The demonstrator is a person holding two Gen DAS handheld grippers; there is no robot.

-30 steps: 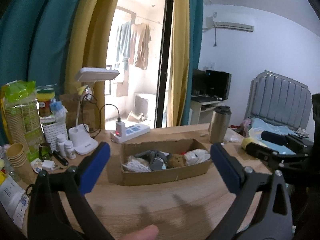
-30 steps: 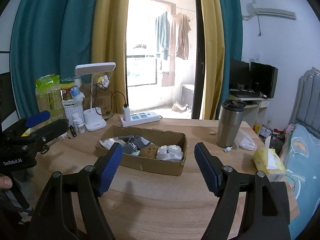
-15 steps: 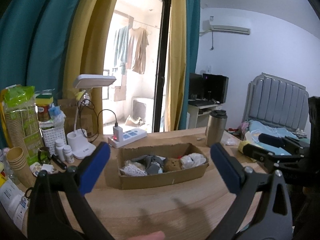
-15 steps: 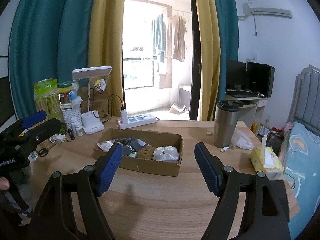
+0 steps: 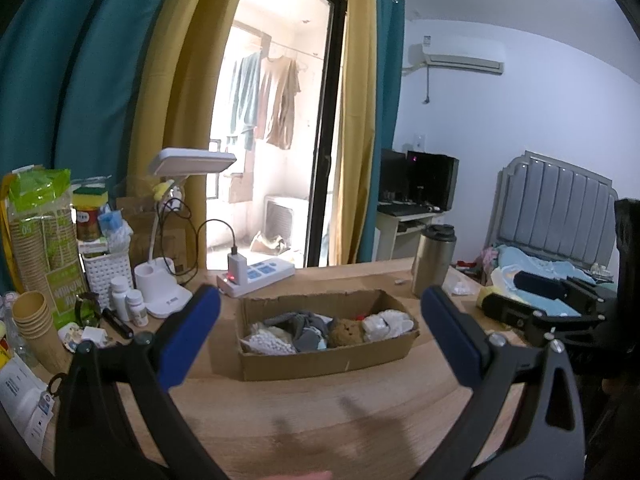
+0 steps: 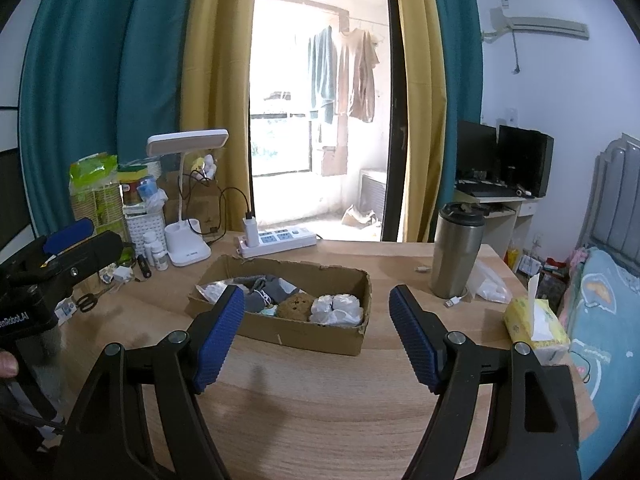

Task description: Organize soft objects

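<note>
- Both tongs, left gripper [image 5: 320,330] and right gripper [image 6: 316,334], were spread wide, holding nothing, hovering above the table [image 6: 320,408], likely poised to reach.
- Beyond them sat the box [image 6: 304,336], holding the soft things: grey cloth [image 6: 264,290], brown sponge [image 6: 296,306], white bundle [image 6: 338,310].
- Behind stood a tumbler [image 6: 456,250], clear of the work.

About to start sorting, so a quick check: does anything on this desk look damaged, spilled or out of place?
Only the cardboard box: its rim is ragged and torn, and it sits skewed to the table edge. The soft items inside lie in a jumbled heap. Nothing looks spilled; the steel tumbler stands upright.
</note>
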